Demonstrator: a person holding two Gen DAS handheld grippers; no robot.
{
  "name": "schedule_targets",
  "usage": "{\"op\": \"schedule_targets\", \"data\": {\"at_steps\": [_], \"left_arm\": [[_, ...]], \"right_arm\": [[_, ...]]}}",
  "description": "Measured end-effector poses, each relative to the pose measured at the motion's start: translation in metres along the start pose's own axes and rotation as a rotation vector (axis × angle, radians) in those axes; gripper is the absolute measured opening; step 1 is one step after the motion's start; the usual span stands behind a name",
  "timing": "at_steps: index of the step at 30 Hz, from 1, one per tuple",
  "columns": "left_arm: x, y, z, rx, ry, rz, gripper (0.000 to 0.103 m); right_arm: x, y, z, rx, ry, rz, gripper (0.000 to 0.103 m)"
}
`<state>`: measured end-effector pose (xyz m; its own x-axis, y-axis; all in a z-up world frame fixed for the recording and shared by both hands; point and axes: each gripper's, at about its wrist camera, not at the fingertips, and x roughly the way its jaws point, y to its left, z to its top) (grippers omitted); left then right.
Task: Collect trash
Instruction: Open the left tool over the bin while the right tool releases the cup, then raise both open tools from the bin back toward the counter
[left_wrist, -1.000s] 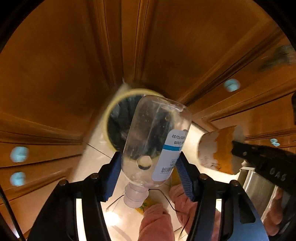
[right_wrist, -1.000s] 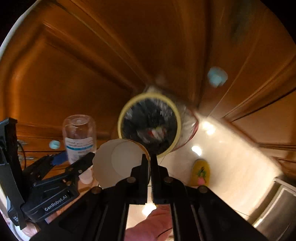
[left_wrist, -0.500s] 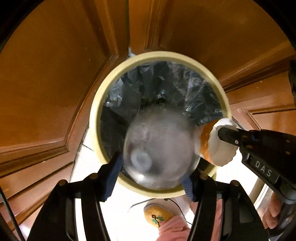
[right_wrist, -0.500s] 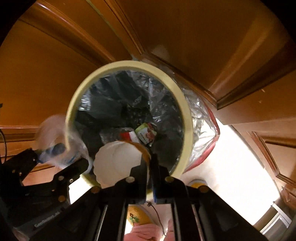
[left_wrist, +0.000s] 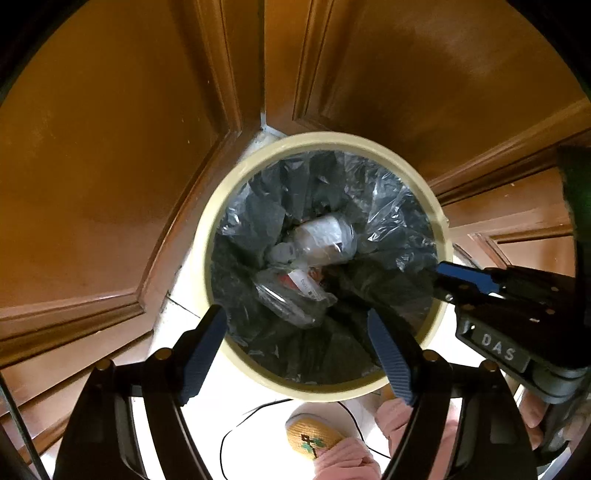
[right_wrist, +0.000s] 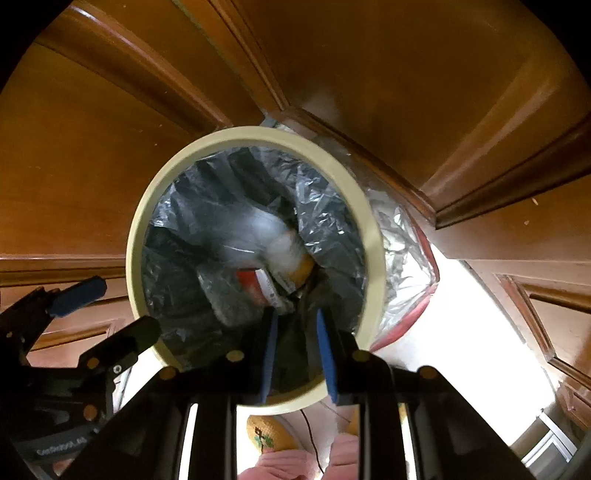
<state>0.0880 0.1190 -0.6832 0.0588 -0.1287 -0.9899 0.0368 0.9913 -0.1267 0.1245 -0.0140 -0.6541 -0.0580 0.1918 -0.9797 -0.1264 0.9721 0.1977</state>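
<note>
A round bin with a cream rim (left_wrist: 236, 184) and a black liner stands below both grippers. A clear plastic bottle (left_wrist: 323, 238) lies loose at its bottom among wrappers. In the right wrist view a white and orange paper cup (right_wrist: 290, 258) shows blurred inside the bin (right_wrist: 147, 206), free of the pads. My left gripper (left_wrist: 294, 314) hangs over the near rim, jaws opening wide with nothing between them. My right gripper (right_wrist: 297, 323) is over the bin too, jaws opening a little and empty. Each gripper shows in the other's view: the right one (left_wrist: 461, 282), the left one (right_wrist: 99, 306).
Brown wooden cabinet doors (left_wrist: 110, 166) close in on the bin at the back and sides. The liner's silvery, red-edged overhang (right_wrist: 410, 280) bulges on the bin's right. A person's yellow slipper (left_wrist: 314, 439), pink trouser legs and a thin black cable (left_wrist: 240, 424) are on the pale floor.
Both grippers dropped down over the bin. The left jaws spread and the bottle fell into the bin. The right jaws parted and the paper cup left them for the bin.
</note>
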Motion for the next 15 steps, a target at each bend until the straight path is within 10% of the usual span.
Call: {"op": "schedule_targets", "data": {"at_steps": [15], "left_arm": [[-0.16, -0.026, -0.021, -0.041, -0.063, -0.039, 0.077]], "right_arm": [[-0.149, 0.028, -0.045, -0.005, -0.006, 0.053, 0.022]]}}
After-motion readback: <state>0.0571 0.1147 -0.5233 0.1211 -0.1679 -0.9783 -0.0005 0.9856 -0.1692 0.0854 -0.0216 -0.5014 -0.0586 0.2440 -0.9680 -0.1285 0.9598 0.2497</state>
